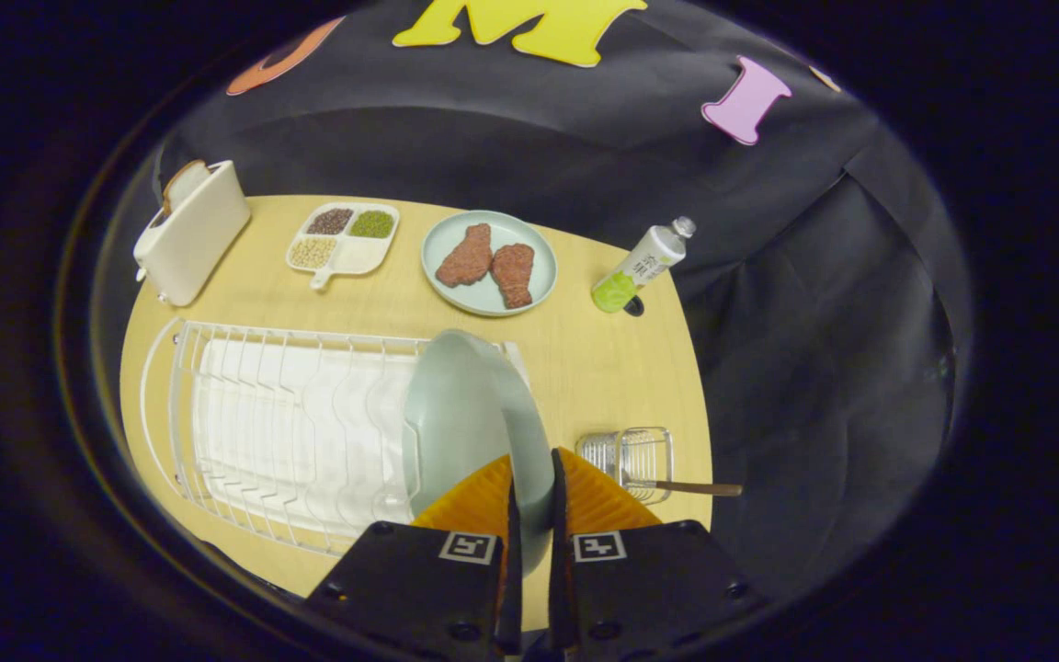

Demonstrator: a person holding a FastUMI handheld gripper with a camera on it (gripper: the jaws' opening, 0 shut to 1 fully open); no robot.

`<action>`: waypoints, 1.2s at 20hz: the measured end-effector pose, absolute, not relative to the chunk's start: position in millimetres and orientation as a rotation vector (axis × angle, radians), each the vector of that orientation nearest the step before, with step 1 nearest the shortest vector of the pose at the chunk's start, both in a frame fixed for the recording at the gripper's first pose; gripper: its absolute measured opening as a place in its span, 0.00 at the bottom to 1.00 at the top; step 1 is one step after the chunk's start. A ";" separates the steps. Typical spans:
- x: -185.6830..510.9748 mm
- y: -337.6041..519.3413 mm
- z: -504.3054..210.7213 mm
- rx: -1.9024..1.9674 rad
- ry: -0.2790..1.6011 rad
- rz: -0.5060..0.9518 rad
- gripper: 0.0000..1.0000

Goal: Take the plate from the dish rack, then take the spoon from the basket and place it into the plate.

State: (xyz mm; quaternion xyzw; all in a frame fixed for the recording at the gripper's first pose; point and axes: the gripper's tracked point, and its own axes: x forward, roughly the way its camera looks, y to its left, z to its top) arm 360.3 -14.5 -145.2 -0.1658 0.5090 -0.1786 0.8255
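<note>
A pale green plate (470, 418) stands on edge at the right end of the white wire dish rack (281, 423). My gripper (532, 473) is shut on the plate's near rim, one orange finger (474, 496) on each face. Just right of the fingers sits a small clear wire basket (635, 455). A spoon (695, 487) lies in it with its brown handle sticking out to the right over the table's edge.
Beyond the rack on the wooden table (603, 359) are a white toaster (191, 230) with bread, a divided tray of beans (343, 237), a plate with two meat pieces (490, 264) and a tilted bottle (642, 265). Black cloth hangs past the table's right edge.
</note>
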 end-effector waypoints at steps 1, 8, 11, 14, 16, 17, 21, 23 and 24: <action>357.6 -15.6 -142.4 -0.356 1.071 -0.393 0.17; 328.3 -32.5 -98.4 -0.381 0.940 -0.428 0.16; 297.3 -20.4 -101.1 -0.285 0.932 -0.296 0.17; 258.8 -13.8 -117.3 -0.217 0.947 -0.174 0.17; 235.6 -9.7 -129.6 -0.188 0.940 -0.114 0.17; 224.1 -4.6 -137.1 -0.163 0.936 -0.083 0.17; 178.4 15.5 -174.9 -0.073 0.933 0.046 0.18; 156.9 23.3 -199.6 -0.036 0.953 0.097 0.18; 148.4 28.6 -213.7 -0.006 0.965 0.121 0.18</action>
